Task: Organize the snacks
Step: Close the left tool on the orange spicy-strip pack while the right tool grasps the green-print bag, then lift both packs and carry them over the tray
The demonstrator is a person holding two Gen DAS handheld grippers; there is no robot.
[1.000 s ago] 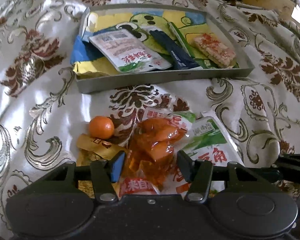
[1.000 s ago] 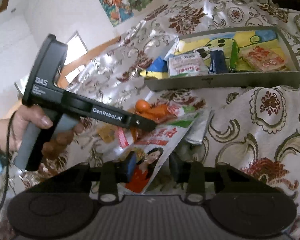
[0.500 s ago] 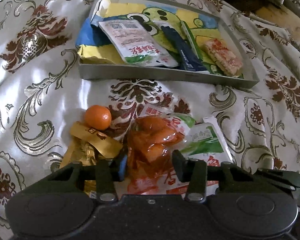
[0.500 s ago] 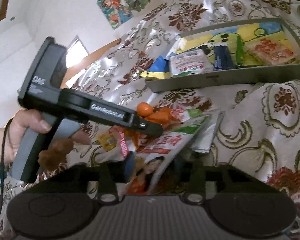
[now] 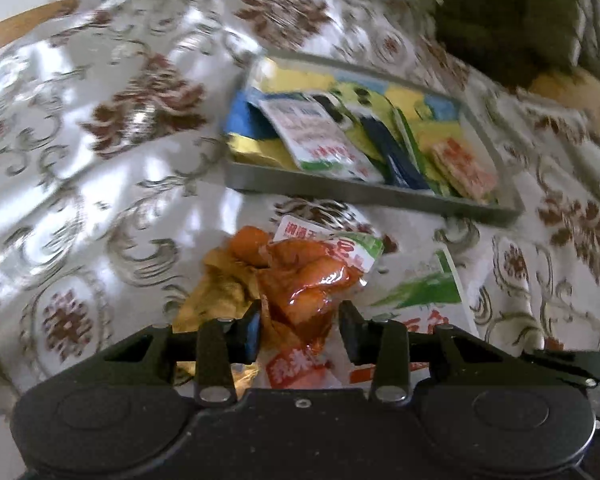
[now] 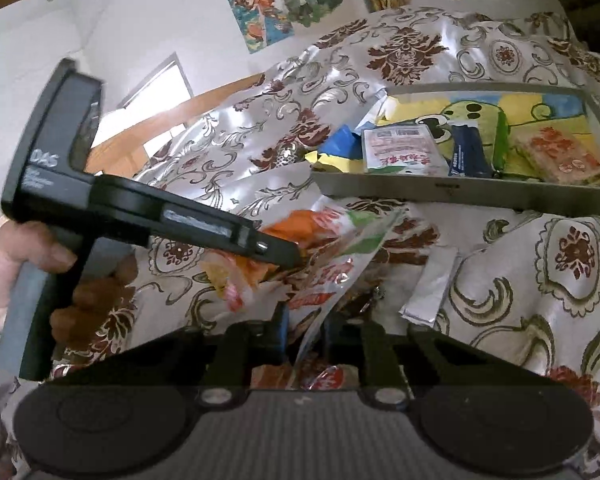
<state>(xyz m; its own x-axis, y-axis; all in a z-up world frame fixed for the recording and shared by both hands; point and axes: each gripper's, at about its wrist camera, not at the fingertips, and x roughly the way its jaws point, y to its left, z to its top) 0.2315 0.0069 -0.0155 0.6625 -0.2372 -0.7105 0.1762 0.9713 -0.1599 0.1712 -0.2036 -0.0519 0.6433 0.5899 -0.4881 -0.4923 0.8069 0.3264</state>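
A grey tray (image 5: 364,196) with several snack packets stands on the patterned cloth; it also shows in the right wrist view (image 6: 452,196). My left gripper (image 5: 300,326) is closed on an orange snack packet (image 5: 312,280) and holds it. The left gripper shows in the right wrist view (image 6: 288,252) with that packet (image 6: 300,224). My right gripper (image 6: 304,334) is shut on a large red, white and green snack bag (image 6: 340,264), which tilts up from the cloth. The same bag lies at the right in the left wrist view (image 5: 420,292).
A yellow wrapper (image 5: 216,292) lies left of the orange packet. A small white sachet (image 6: 432,292) lies right of the bag. A dark cushion (image 5: 512,12) sits behind the tray. Posters (image 6: 284,0) hang on the wall.
My left gripper has closed on the orange packet and lifted it, swinging left. My right gripper has shut on the large bag and raised its edge.
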